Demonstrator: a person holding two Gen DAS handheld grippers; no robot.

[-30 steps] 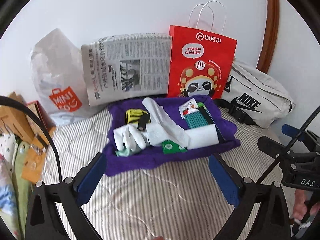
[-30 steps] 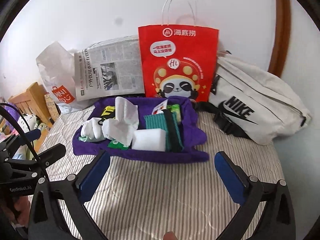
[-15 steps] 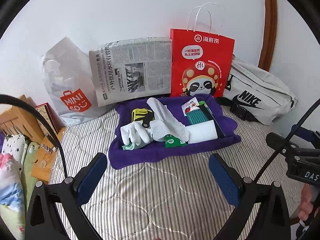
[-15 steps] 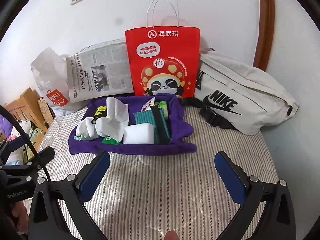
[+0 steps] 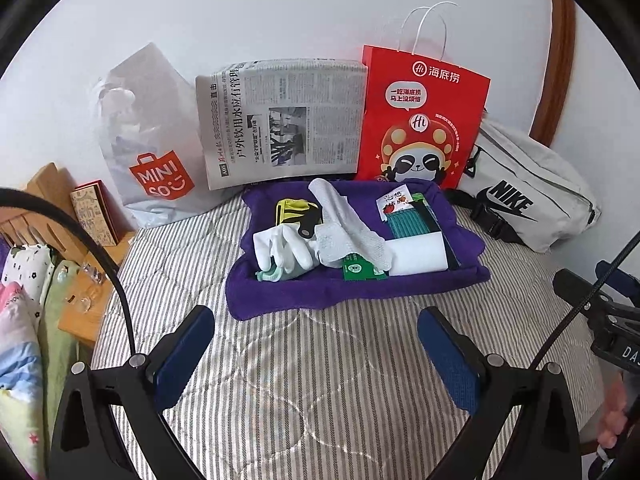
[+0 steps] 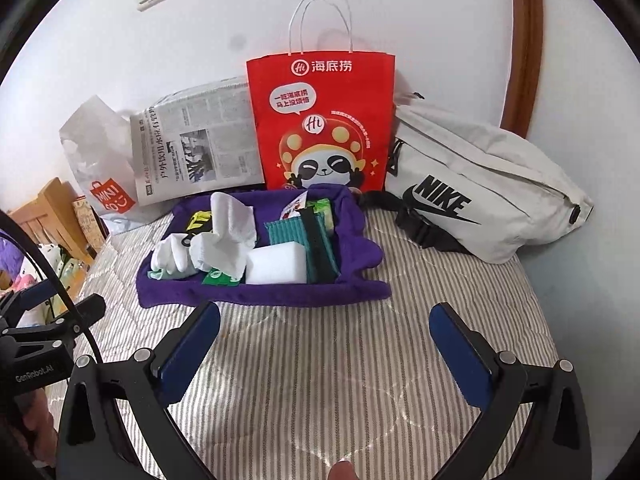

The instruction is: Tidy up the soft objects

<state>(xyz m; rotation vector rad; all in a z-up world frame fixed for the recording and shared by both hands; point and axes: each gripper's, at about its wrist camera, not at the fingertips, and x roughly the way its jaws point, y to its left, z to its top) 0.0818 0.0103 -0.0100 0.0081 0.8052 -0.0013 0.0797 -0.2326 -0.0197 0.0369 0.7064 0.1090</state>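
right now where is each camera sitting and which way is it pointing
Left wrist: on the left hand-held gripper, looking forward over the striped bed at the purple tray; its two open fingers show, with the right hand-held gripper at the right edge.
Right wrist: on the right hand-held gripper, facing the same tray from further right; its open fingers show, with the left one at the left edge.
Shared: tray, red paper bag, newspaper, Nike bag.

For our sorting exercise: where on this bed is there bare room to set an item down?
Free: striped bedcover between the purple cloth and both open grippers, plus a strip in front of the Nike bag. Crowded: the purple cloth and the wall-side row of bags and newspaper.
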